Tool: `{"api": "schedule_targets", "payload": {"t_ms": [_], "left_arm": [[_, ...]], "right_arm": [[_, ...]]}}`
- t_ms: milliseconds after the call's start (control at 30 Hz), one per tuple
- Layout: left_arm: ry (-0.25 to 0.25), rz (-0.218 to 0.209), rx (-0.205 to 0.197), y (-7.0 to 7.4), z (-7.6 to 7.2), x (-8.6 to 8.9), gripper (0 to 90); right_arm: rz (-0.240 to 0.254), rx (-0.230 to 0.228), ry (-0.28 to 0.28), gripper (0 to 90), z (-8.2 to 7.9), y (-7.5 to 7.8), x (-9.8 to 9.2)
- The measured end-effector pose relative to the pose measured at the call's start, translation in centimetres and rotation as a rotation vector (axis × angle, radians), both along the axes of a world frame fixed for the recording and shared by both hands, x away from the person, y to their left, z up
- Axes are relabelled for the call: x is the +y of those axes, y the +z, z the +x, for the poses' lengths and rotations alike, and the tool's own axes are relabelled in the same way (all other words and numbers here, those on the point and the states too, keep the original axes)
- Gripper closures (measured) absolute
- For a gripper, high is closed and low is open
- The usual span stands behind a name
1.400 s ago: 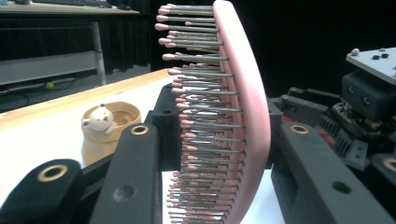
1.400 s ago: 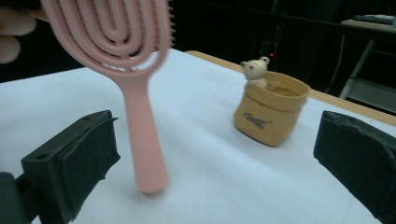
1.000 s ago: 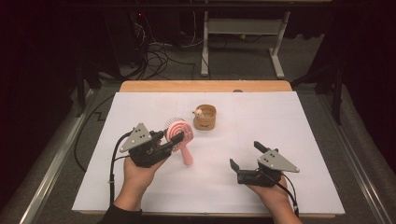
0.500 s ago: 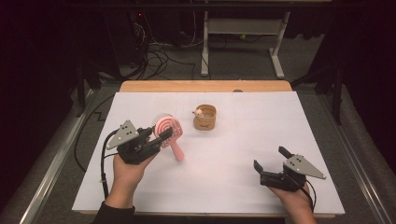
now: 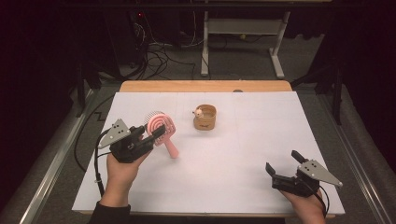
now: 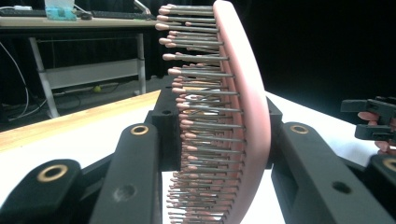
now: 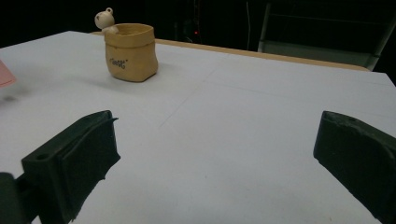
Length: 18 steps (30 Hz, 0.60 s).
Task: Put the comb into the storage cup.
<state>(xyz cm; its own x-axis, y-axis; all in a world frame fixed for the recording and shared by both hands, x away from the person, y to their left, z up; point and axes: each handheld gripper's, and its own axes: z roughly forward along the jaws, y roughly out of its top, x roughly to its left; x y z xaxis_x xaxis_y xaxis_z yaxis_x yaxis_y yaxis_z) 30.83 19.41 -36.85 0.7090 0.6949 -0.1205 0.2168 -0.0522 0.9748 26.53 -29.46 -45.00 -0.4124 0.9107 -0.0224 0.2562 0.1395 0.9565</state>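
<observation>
Two claws in play: left claw [image 5: 156, 133] clamped on brush [image 5: 161, 130] head, handle dangling above counter [image 5: 233, 154]. Right claw [image 5: 283, 168] wide open, empty, low. Brush best kept level, handle steered toward cup [image 5: 205, 116], grip kept firm.

On the white table sheet [image 5: 233, 154] the count stood at one pink plastic paddle hairbrush with metal bristles [image 5: 161, 127] and one small tan ceramic pot shaped like a sack [image 5: 205, 117], bearing one cream bear figure [image 5: 199, 112] on its rim. Two black two-jaw handheld grippers were recorded, the left gripper [image 5: 156, 133] and the right gripper [image 5: 283, 162].
</observation>
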Motion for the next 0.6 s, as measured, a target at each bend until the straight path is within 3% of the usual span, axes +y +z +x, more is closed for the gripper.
{"api": "schedule_targets", "payload": {"t_ms": [267,600], "left_arm": [[0.003,0.007,0.012,-0.3,0.2,-0.3,63.2],[-0.036,-0.041,0.012,-0.7,0.2,-1.4,63.2]], "right_arm": [[-0.001,0.001,0.011,0.0,0.1,-0.3,0.2],[-0.005,0.002,0.022,0.0,0.2,-0.5,0.4]]}}
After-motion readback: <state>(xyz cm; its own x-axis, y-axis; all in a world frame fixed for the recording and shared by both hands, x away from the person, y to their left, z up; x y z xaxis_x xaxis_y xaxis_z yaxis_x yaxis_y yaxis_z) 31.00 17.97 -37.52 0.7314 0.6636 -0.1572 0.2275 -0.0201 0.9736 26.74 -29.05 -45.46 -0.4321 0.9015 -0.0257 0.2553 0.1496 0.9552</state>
